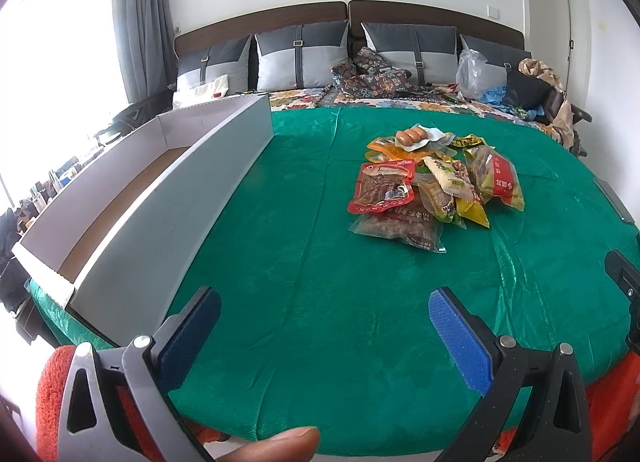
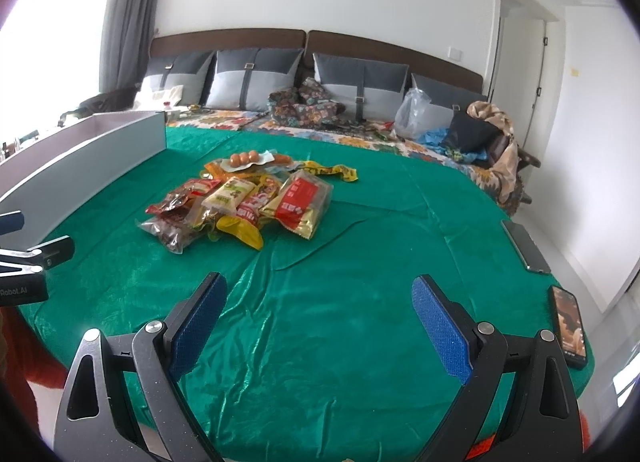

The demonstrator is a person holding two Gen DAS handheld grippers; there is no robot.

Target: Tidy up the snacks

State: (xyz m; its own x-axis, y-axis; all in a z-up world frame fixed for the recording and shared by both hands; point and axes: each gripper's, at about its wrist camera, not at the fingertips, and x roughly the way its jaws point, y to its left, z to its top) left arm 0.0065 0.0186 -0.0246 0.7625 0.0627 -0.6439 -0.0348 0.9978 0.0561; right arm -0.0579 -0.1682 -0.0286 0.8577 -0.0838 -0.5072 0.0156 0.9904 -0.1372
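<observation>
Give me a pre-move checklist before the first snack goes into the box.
1. Left hand-held gripper open and holding nothing: ok.
2. Right hand-held gripper open and holding nothing: ok.
3. Snack pile in plain view on the green cloth: ok.
4. Box open on top, cardboard floor showing: ok; the hidden part of its floor: cannot tell.
5. Single packets easy to separate: not ok, they overlap in a heap.
6. Two phones at the cloth's right edge, away from the pile: ok.
</observation>
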